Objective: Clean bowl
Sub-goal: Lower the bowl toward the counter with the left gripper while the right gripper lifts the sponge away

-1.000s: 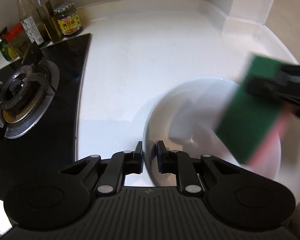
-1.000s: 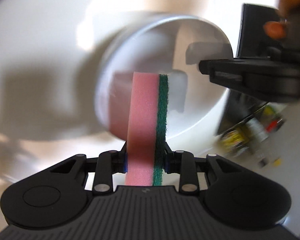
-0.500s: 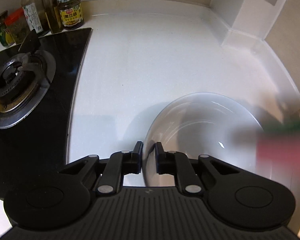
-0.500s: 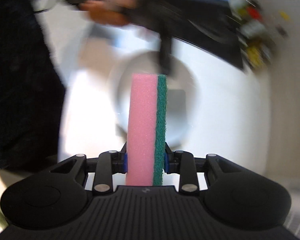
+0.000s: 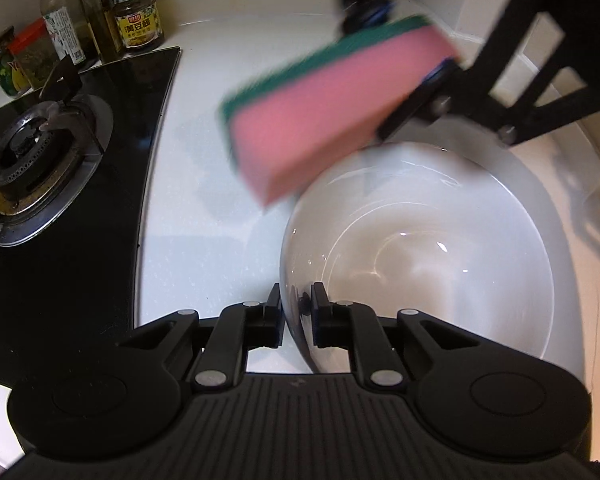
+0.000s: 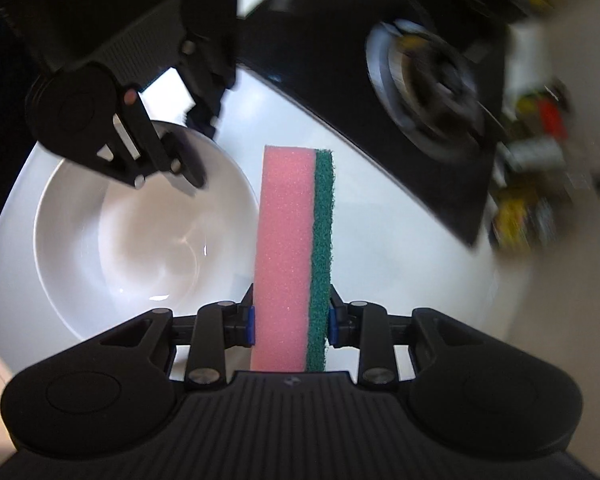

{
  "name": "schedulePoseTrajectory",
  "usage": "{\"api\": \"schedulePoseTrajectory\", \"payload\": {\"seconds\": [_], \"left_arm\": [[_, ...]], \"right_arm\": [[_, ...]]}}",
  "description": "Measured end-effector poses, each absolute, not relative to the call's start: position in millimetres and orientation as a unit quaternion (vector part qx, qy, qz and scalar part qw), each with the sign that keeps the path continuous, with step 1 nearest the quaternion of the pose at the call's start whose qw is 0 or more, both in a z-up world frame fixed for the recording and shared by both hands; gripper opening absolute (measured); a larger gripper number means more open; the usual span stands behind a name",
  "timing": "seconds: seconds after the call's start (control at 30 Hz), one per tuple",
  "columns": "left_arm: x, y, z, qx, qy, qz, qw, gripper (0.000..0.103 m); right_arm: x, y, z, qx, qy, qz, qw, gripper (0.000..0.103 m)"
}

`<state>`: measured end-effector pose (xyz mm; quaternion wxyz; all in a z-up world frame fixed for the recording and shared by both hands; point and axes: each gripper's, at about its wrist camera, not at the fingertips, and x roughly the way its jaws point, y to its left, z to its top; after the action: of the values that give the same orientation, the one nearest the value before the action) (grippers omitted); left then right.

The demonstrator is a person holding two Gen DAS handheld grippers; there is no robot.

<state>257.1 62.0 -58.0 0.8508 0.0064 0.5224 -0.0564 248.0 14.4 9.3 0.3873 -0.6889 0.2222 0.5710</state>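
Observation:
A white bowl (image 5: 440, 260) stands on the white counter (image 5: 236, 52), its inside glossy. My left gripper (image 5: 297, 308) straddles the bowl's near rim, one finger outside and one inside. Its jaws are opening, and a thin gap shows at the inner pad. My right gripper (image 6: 291, 320) is shut on a pink sponge with a green scouring face (image 6: 288, 240). In the left wrist view the sponge (image 5: 332, 108) hangs blurred in the air over the bowl's far left rim, clear of it. In the right wrist view the bowl (image 6: 140, 240) lies left of the sponge, with the left gripper (image 6: 180, 172) at its far edge.
A black glass hob with a gas burner (image 5: 40, 148) lies left of the bowl. Sauce jars and bottles (image 5: 136, 20) stand at the back left against the wall. A wall corner and ledge (image 5: 480, 8) close off the back right.
The right gripper has lifted the sponge out of the bowl, swung round and rolled, and now holds it above the far left rim. The left gripper's jaws stand slightly wider than half a second ago.

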Motion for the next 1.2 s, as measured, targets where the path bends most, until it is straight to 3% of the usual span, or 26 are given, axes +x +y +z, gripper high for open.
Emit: {"api": "schedulePoseTrajectory", "payload": {"seconds": [0.23,0.53,0.73,1.03,1.2], "left_arm": [[251.7,54.6,-59.7,0.025,0.507,-0.039,0.861,0.021],[256.0,53.6,-61.3,0.02,0.504,-0.025,0.863,0.027],[257.5,51.8,-62.3,0.022,0.501,-0.014,0.865,0.03],[258.4,43.4,-66.3,0.01,0.5,-0.01,0.866,0.042],[257.0,40.1,-67.3,0.012,0.497,-0.006,0.867,0.042]], "right_arm": [[263.1,32.2,1.9,-0.678,0.257,0.604,0.33,0.027],[288.2,4.9,9.6,-0.605,0.32,0.609,0.401,0.027],[286.8,-46.1,2.3,-0.545,0.389,0.546,0.503,0.027],[226.3,-108.0,-1.0,-0.441,0.417,0.439,0.663,0.028],[191.3,-136.5,-5.2,-0.348,0.454,0.351,0.741,0.027]]}}
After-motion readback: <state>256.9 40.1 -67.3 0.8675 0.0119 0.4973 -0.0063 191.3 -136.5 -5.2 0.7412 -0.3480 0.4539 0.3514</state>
